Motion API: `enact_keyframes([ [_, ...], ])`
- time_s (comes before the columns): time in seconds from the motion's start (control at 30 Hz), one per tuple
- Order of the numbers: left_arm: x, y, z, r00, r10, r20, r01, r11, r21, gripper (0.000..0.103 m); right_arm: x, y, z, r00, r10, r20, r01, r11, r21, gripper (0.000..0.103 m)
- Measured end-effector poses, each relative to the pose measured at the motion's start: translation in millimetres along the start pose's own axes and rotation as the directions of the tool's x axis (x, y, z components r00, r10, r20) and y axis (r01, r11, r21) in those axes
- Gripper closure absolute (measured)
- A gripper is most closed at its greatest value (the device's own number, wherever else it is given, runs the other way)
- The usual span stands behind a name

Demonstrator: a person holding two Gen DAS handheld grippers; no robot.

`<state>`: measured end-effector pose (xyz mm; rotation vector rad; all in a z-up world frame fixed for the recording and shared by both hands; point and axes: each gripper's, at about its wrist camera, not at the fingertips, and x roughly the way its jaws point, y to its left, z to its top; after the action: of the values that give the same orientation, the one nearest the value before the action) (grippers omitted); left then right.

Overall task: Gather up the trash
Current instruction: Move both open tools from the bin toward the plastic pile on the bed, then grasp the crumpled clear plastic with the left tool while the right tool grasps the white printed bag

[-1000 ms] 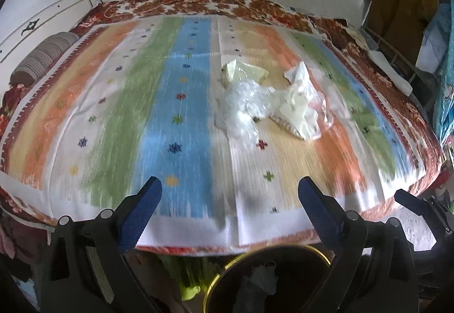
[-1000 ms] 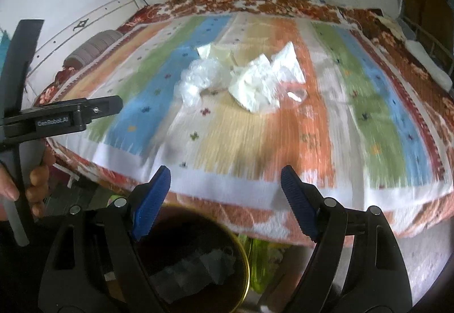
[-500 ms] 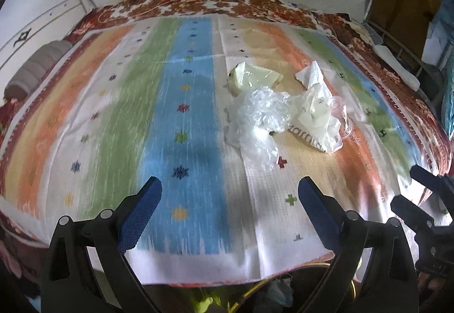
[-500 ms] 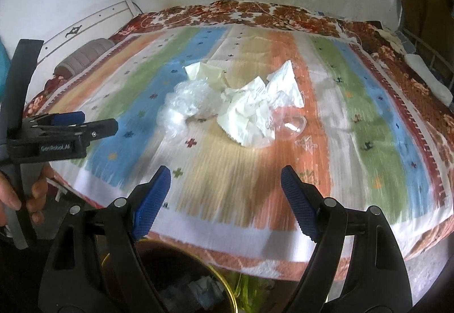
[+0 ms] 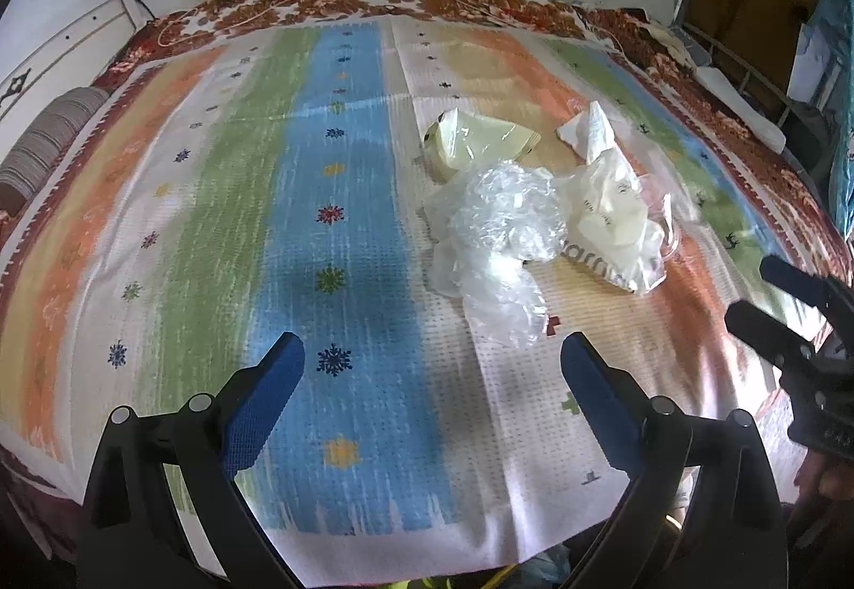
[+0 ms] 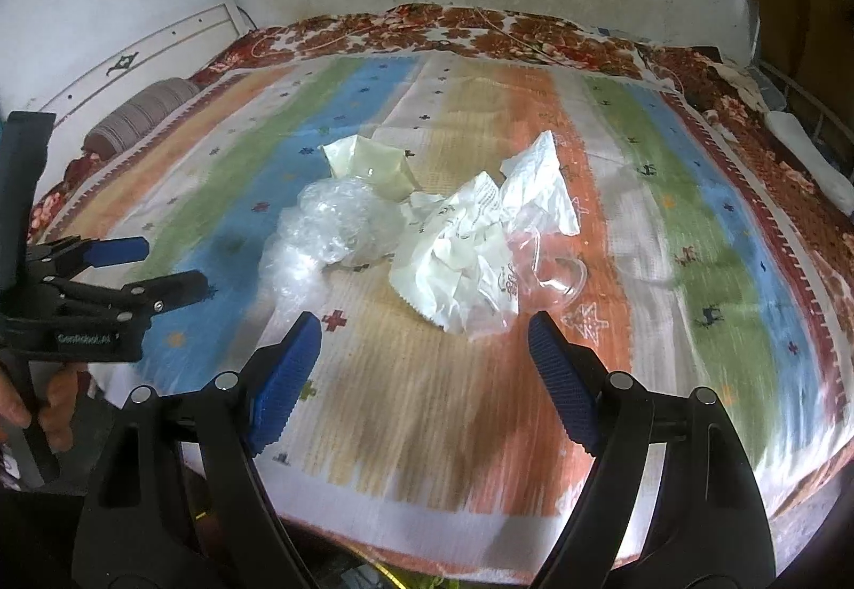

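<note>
Trash pile (image 6: 427,236) lies apparently just beyond spread fingers (image 6: 288,375).

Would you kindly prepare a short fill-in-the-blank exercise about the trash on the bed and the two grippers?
1. The trash lies on a ____ bedspread.
2. The crumpled clear plastic bag lies to the ____ of the white printed wrapper in both views.
3. The jaws of the right gripper stand ____ with nothing between them.
4. The left gripper holds ____.

Missing words: striped; left; open; nothing
</note>
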<state>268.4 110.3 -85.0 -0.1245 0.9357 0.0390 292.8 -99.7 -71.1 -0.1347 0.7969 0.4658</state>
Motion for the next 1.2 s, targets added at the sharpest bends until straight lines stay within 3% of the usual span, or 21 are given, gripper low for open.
enact_keyframes([
  [0.3, 23.1, 3.1, 3.0, 1.0, 0.014, -0.02, -0.013, 0.999, 0.035, 0.008, 31.7, -6.2, 11.4, 1.0, -0.005, -0.025, 0.005, 1.0, -0.014, 0.03],
  [0.63, 46.3, 1.2, 17.5, 1.0, -0.018, -0.025, 0.017, 1.0, -0.02, 0.01, 63.2, -10.0, 21.5, 0.998, -0.001, -0.065, 0.0, 1.0, -0.012, 0.039],
  [0.93, 68.5, -2.8, 22.1, 0.998, -0.03, -0.049, 0.029, 0.999, -0.028, 0.018, 85.8, -7.0, 25.7, 0.996, -0.019, -0.09, 0.015, 0.999, -0.046, 0.07],
  [1.03, 75.7, -6.0, 23.6, 0.996, -0.062, -0.065, 0.059, 0.997, -0.043, 0.035, 88.4, -7.0, 24.5, 0.995, -0.023, -0.094, 0.017, 0.998, -0.059, 0.085],
  [1.1, 80.0, -10.4, 23.8, 0.993, -0.083, -0.08, 0.08, 0.996, -0.041, 0.058, 87.4, -9.0, 23.5, 0.995, -0.016, -0.096, 0.011, 0.999, -0.052, 0.1],
  [1.2, 81.6, -12.7, 25.3, 0.992, -0.1, -0.08, 0.096, 0.994, -0.054, 0.083, 85.9, -10.6, 21.8, 0.994, -0.009, -0.105, 0.005, 0.999, -0.044, 0.103],
])
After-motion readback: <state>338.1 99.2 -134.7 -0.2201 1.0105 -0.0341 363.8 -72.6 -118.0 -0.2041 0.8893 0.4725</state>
